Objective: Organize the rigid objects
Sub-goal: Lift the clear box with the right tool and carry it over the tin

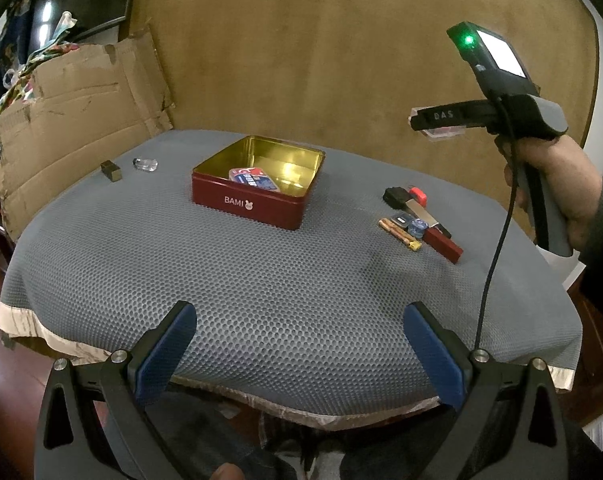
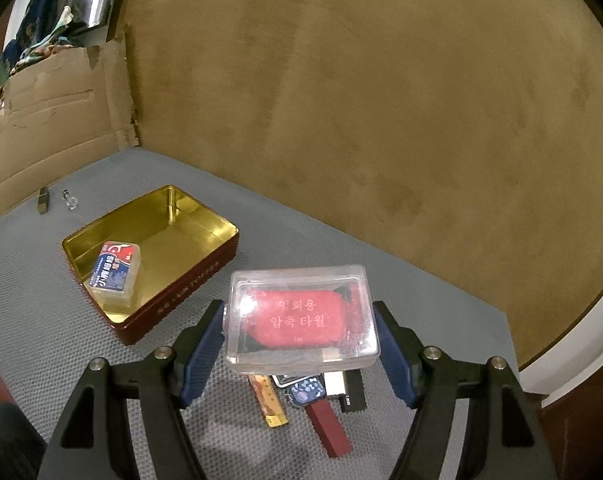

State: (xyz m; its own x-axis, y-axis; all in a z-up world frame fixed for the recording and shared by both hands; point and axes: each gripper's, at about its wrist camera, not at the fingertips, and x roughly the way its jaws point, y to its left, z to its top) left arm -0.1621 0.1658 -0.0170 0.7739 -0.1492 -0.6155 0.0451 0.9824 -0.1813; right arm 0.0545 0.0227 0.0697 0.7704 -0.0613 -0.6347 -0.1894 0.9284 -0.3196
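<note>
A clear plastic case with a red pack inside hangs above the grey mat, and my right gripper is shut on its two sides. From the left wrist view that gripper is up at the right in a person's hand, with the case seen edge-on. The open red tin with a gold inside stands mid-mat and holds a blue and red case. My left gripper is open over the mat's near edge with nothing between its fingers.
A cluster of small items, among them a long red bar and a brown stick, lies right of the tin, under the held case. A dark block and a small clear bottle sit at the far left. Torn cardboard leans behind.
</note>
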